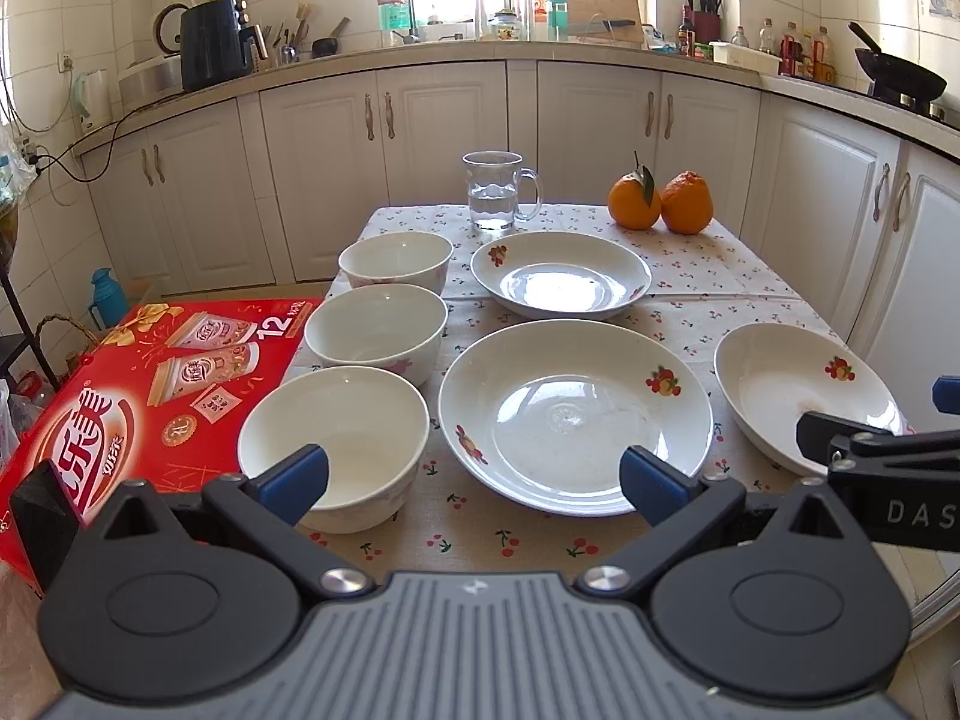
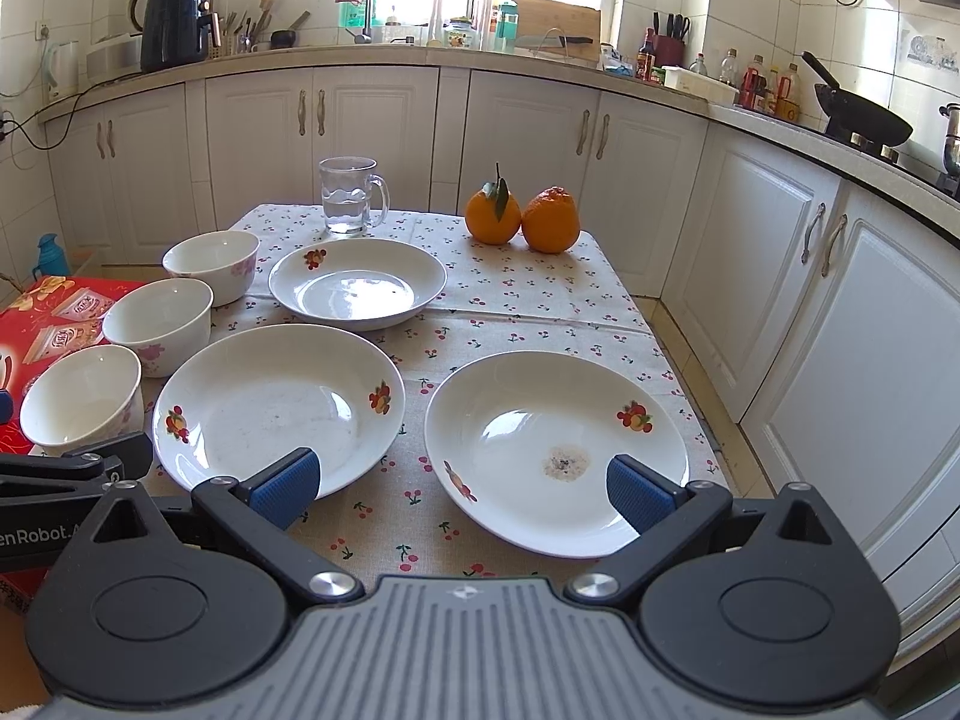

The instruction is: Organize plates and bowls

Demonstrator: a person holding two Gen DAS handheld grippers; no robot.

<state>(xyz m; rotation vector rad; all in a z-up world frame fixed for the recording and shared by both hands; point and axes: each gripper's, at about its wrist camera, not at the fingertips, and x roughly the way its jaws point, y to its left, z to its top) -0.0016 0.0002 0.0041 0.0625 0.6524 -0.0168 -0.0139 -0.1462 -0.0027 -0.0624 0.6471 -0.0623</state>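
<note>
Three white bowls stand in a column on the table's left: near bowl (image 1: 336,444) (image 2: 81,399), middle bowl (image 1: 377,336) (image 2: 159,324), far bowl (image 1: 396,258) (image 2: 211,264). Three white fruit-print plates lie flat: centre plate (image 1: 576,414) (image 2: 276,408), far plate (image 1: 561,273) (image 2: 358,282), right plate (image 1: 804,396) (image 2: 555,450) with a brown stain. My left gripper (image 1: 474,480) is open, hovering before the near bowl and centre plate. My right gripper (image 2: 462,489) is open, low over the right plate's near rim. Both hold nothing.
A glass mug of water (image 1: 495,192) (image 2: 348,195) and two oranges (image 1: 660,204) (image 2: 522,216) sit at the table's far end. A red carton (image 1: 144,384) lies left of the table. The cherry-print tablecloth (image 1: 690,282) covers the table; white cabinets (image 2: 780,252) stand behind and right.
</note>
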